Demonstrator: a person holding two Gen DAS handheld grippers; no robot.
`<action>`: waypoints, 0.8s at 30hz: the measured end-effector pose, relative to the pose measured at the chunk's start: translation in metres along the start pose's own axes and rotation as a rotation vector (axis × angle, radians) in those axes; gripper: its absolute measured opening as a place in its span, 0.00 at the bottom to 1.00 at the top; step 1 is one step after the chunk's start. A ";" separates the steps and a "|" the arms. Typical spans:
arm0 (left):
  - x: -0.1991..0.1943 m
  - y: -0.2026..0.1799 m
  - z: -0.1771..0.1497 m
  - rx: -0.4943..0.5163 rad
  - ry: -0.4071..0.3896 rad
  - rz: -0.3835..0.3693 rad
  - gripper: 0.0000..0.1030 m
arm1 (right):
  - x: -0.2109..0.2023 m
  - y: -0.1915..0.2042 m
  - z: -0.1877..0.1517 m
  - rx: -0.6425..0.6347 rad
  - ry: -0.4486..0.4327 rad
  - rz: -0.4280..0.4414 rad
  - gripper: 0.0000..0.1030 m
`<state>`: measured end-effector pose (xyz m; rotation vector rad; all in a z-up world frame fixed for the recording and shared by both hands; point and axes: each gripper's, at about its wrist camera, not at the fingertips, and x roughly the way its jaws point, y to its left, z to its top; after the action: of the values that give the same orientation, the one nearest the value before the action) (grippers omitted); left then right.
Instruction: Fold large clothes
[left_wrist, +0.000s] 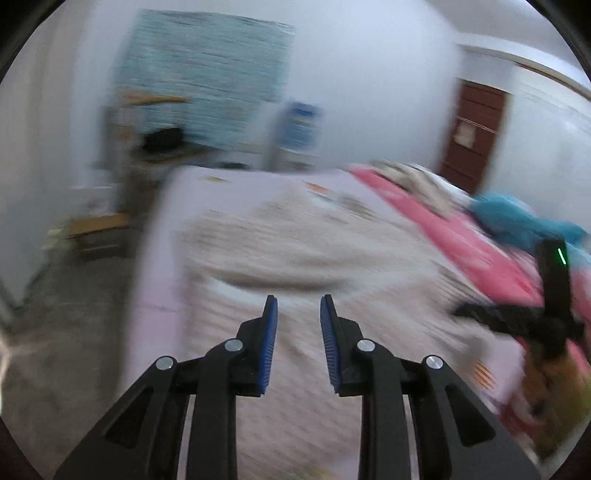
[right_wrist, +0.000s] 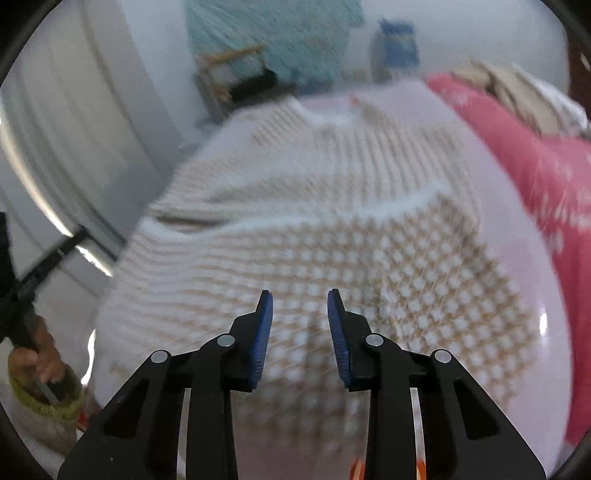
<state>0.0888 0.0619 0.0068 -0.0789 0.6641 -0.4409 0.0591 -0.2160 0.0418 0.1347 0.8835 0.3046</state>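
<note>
A large beige and white knitted sweater (right_wrist: 332, 206) lies spread on the pale pink bed sheet (right_wrist: 524, 302). One part is folded over, with a white edge across the middle. It also shows in the left wrist view (left_wrist: 295, 251), blurred. My left gripper (left_wrist: 298, 306) is open and empty above the sweater. My right gripper (right_wrist: 300, 301) is open and empty above the sweater's dotted part. The right gripper also shows at the right of the left wrist view (left_wrist: 517, 317). The left gripper's black body shows at the left edge of the right wrist view (right_wrist: 37, 273), held by a hand.
A pink blanket (right_wrist: 546, 170) with a pile of clothes (left_wrist: 417, 181) lies along the bed's right side, with a blue cloth (left_wrist: 517, 218) on it. The bed's left edge drops to a grey floor (left_wrist: 66, 332). A chair (right_wrist: 236, 77) and a teal wall hanging (left_wrist: 207, 70) stand behind.
</note>
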 end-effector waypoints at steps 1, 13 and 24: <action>0.002 -0.012 -0.008 0.011 0.035 -0.060 0.23 | -0.008 0.009 -0.003 -0.037 -0.006 0.005 0.29; 0.054 -0.064 -0.061 0.114 0.238 -0.041 0.25 | 0.018 0.044 -0.043 -0.133 0.131 -0.109 0.25; 0.067 -0.071 -0.052 0.108 0.245 -0.128 0.25 | 0.018 0.052 -0.050 -0.143 0.117 -0.080 0.19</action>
<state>0.0778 -0.0269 -0.0578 0.0359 0.8779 -0.6148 0.0205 -0.1619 0.0099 -0.0516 0.9769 0.3027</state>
